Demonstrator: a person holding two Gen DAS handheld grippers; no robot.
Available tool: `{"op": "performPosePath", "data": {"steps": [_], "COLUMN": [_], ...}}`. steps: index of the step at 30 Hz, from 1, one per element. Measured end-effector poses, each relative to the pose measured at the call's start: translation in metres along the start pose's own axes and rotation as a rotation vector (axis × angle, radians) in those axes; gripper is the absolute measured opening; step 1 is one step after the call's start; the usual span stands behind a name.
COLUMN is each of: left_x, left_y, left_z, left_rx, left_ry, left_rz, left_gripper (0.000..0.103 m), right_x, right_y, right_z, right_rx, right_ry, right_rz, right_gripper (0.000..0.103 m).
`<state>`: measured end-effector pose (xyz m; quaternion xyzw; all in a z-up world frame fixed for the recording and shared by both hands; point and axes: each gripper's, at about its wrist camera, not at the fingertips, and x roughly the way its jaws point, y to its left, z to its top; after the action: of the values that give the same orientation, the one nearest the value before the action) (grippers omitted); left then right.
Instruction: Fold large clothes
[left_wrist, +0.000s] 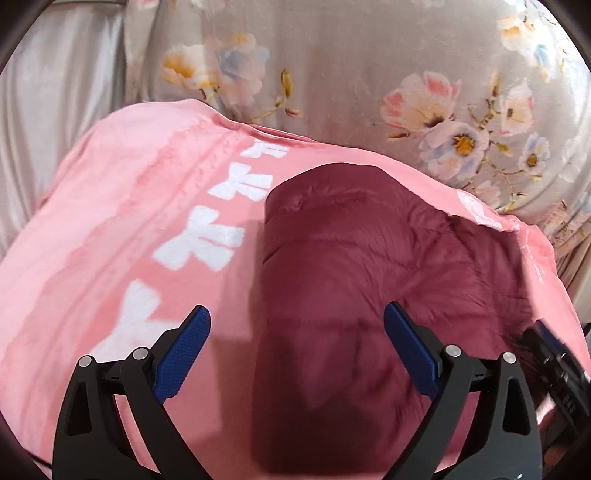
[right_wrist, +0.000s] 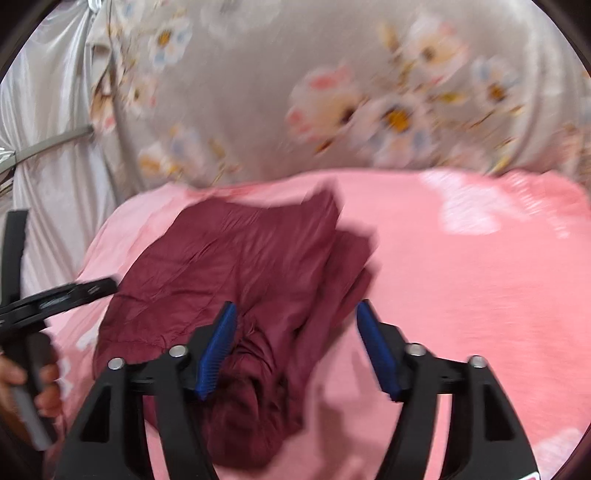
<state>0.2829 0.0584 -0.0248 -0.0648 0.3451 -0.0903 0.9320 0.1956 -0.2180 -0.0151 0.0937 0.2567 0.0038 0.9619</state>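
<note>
Left fingers (left_wrist: 297, 354): standing wide and released, grasping nothing; they are hovering over the near end of the maroon garment (left_wrist: 369, 266), pads clear of the cloth.
Right fingers (right_wrist: 295, 350): also released and parted; the bunched near corner of the garment is lying between and below them, and whether the left-hand pad is brushing a fold I cannot tell.
Garment: lying as a folded, puffy bundle on the pink blanket (left_wrist: 110, 221), nearer the blanket's side bordering the floral sheet (left_wrist: 351, 74); one flap is sticking out past the bundle's far edge in the right wrist view.
Risk: the padded layers are probably springing back now nothing is pinning them; the loose flap may be sliding off and undoing the fold; a low grab may be catching the blanket together with the garment.
Hidden: the bundle's near edge is sitting behind the black arms; the right view is smearing, so seams and layer count are unreadable; the person's hand (right_wrist: 40, 384) is cut off at the frame edge.
</note>
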Motion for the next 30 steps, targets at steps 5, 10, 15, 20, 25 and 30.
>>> {"op": "performPosePath", "data": {"steps": [5, 10, 15, 20, 25, 30], "left_x": [-0.025, -0.026, -0.008, 0.011, 0.029, 0.035], "left_y": [-0.017, -0.029, -0.028, -0.026, -0.025, -0.027], "left_z": [-0.031, -0.056, -0.058, -0.051, -0.056, -0.061], "left_rx": [0.053, 0.029, -0.004, -0.030, -0.048, -0.038], "left_ry": [0.017, 0.054, 0.084, 0.097, 0.102, 0.090], "left_rz": [0.120, 0.135, 0.170, 0.189, 0.180, 0.187], "left_gripper": [0.088, 0.087, 0.089, 0.089, 0.091, 0.092], "right_x": [-0.033, -0.024, 0.014, 0.060, 0.080, 0.081], "right_y": [0.013, 0.032, 0.022, 0.016, 0.012, 0.018], "right_z": [-0.005, -0.028, -0.023, -0.020, -0.020, -0.022], "right_rx": [-0.060, -0.137, -0.124, -0.100, -0.058, -0.094], "right_ry": [0.024, 0.103, 0.142, 0.230, 0.298, 0.308], "right_rz": [0.025, 0.012, -0.040, -0.045, -0.037, -0.069], "right_gripper": [0.027, 0.009, 0.005, 0.005, 0.005, 0.005]}}
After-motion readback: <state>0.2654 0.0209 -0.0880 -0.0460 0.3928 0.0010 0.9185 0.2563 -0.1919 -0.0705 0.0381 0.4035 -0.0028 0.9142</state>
